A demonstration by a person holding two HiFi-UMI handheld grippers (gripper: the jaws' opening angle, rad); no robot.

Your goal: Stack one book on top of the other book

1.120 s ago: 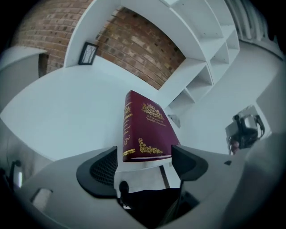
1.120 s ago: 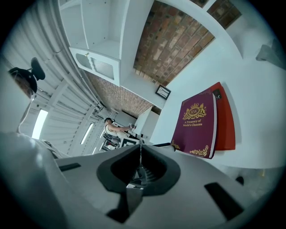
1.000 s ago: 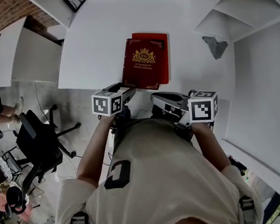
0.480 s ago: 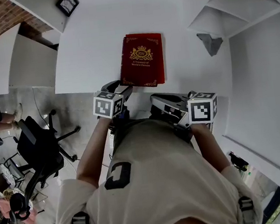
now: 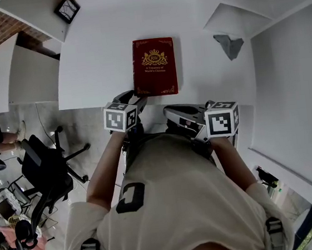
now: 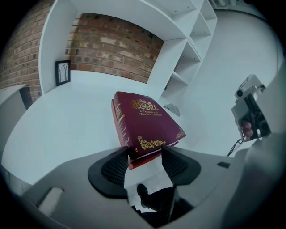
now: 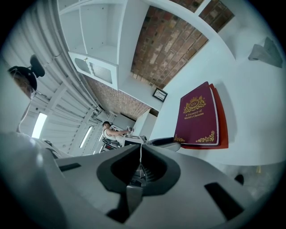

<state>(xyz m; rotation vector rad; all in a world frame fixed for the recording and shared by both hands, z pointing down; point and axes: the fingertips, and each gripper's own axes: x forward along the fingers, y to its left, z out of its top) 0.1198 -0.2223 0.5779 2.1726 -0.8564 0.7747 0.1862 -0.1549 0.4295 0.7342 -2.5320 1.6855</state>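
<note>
A second ago we saw the red book (image 7: 222, 125) sticking out past the far and right sides of the maroon hardback book with gold ornament (image 5: 154, 66), and the pair lay askew. Now, in the head view, the maroon hardback book covers the red book fully and sits square to the near edge of the white tabletop (image 5: 102, 43), about midway along it.

The left gripper (image 5: 139, 97) slants down from just off that near edge to the stack's near left corner. Its jaws have just been closing, and we see that corner between them, the pads meeting the spine on one side and the near edge on the other: a clamp on the maroon hardback book. The right gripper (image 5: 167, 111) lies almost level off the near edge, to the right of the stack and apart from it, its tips aimed toward the left gripper. Its jaws are pressed together with nothing in them.

The gripper views show what the head view hides: the red book peeks out as a strip under the top book. The right gripper view alone shows a person at a desk (image 7: 109, 129) far behind. The head view alone shows a black office chair (image 5: 43, 162) on the floor.
</note>
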